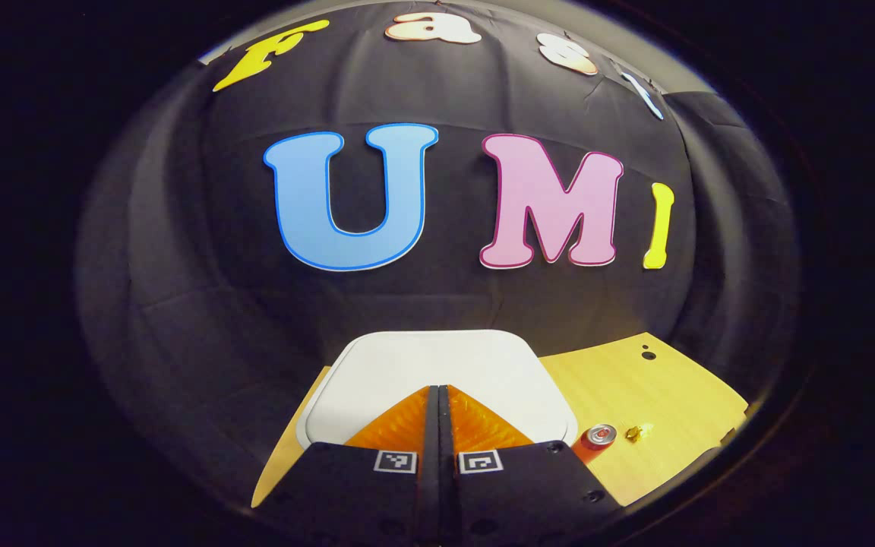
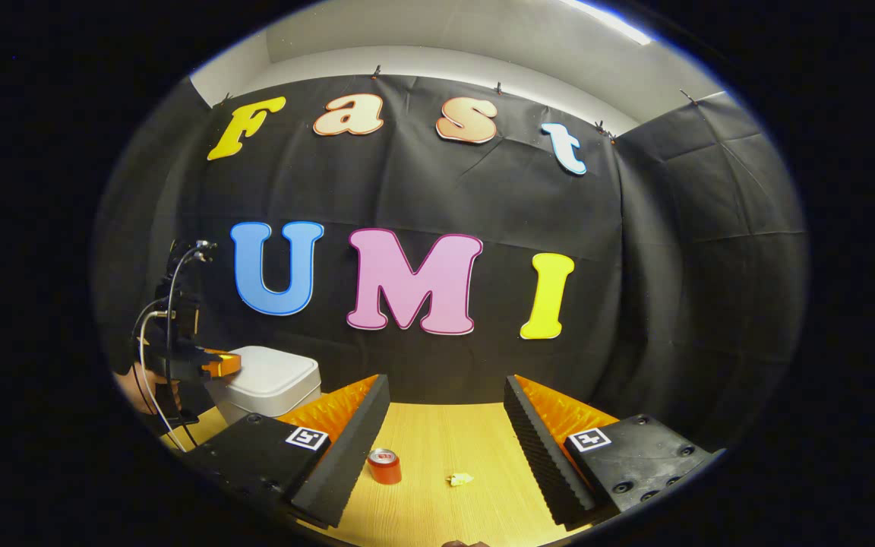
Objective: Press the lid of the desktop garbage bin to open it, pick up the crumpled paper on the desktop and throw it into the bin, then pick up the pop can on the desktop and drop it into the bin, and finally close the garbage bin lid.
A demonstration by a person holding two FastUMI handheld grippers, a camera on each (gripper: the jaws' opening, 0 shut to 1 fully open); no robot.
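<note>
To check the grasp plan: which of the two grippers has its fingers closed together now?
The left gripper, over the white bin lid: its fingers meet with no gap. The right gripper stands wide open above the table.

wooden table (image 2: pixel 437 425), bin (image 2: pixel 270 384), can (image 2: pixel 384 466), crumpled paper (image 2: pixel 460 479)

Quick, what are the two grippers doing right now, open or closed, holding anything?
Left gripper: closed, empty, over the white bin lid.
Right gripper: open, empty, above the table with the pop can and crumpled paper ahead.
</note>
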